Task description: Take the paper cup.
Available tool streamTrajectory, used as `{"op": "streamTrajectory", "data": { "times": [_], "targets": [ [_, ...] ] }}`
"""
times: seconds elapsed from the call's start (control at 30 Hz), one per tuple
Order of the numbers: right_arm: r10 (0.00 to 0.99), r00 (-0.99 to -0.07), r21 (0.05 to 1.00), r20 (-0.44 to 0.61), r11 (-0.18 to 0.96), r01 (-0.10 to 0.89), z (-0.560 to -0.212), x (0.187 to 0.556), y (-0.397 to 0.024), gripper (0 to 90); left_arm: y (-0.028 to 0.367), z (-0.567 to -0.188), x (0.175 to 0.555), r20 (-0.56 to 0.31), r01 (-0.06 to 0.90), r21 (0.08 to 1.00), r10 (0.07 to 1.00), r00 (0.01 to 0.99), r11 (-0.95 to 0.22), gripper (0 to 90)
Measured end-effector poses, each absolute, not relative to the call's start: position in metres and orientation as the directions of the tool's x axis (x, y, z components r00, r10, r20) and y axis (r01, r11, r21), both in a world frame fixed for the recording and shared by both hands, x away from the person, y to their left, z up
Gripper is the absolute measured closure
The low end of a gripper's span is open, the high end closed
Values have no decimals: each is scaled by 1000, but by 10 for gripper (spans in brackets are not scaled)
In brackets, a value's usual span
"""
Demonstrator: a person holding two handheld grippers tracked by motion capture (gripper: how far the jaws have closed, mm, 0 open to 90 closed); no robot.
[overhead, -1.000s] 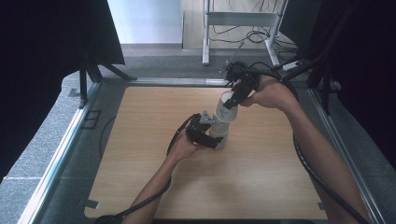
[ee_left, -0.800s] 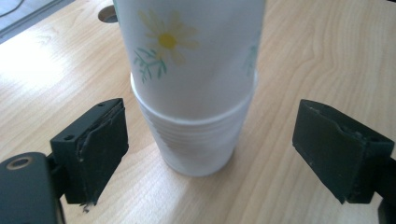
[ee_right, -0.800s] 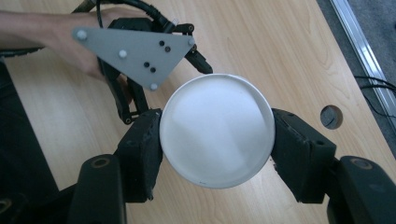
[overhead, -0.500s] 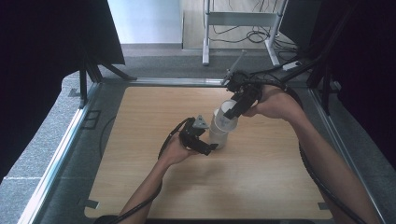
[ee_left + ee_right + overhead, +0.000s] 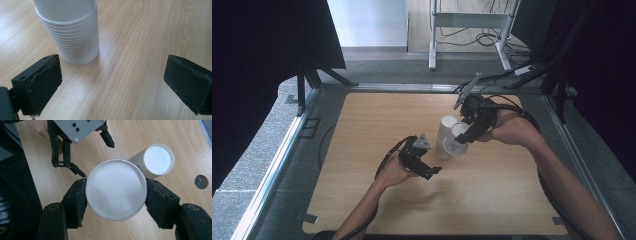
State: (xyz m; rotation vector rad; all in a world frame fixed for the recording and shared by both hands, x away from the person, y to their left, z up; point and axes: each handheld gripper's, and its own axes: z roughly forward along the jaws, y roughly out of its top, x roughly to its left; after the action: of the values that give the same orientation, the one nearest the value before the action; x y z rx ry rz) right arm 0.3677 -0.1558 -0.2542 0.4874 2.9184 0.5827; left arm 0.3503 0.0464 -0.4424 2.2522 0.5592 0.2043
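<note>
A stack of white paper cups [image 5: 443, 134] stands upside down on the wooden table [image 5: 372, 130]. In the left gripper view the stack [image 5: 72, 35] rises ahead and to the left. My left gripper [image 5: 430, 170] [image 5: 111, 82] sits just short of it; its jaws have just been opening and stand wide with nothing between them. My right gripper [image 5: 463, 136] [image 5: 116, 195] is shut on a single white cup [image 5: 457, 140] [image 5: 116, 190], bottom toward its camera, right beside the stack [image 5: 156, 160]. The right gripper view also shows the left gripper [image 5: 95, 157] beyond the held cup.
A metal frame [image 5: 287, 150] borders the table, with black curtains to both sides. Cables trail from both grippers across the wood. A round hole [image 5: 200, 181] is in the table near the stack. Bare wood lies to the left and front.
The left gripper has let go of the stack's base and drawn back toward the near left. The right gripper has taken one cup off the stack and brought it down beside it.
</note>
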Motion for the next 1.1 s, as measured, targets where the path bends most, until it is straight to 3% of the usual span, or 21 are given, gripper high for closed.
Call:
{"op": "streamTrajectory", "data": {
  "times": [1.1],
  "targets": [
    [256, -967, 492, 11, 840, 229, -349, 330, -170, 371, 63, -464, 297, -7, 235, 753, 350, 937, -615, 34]
  ]
}}
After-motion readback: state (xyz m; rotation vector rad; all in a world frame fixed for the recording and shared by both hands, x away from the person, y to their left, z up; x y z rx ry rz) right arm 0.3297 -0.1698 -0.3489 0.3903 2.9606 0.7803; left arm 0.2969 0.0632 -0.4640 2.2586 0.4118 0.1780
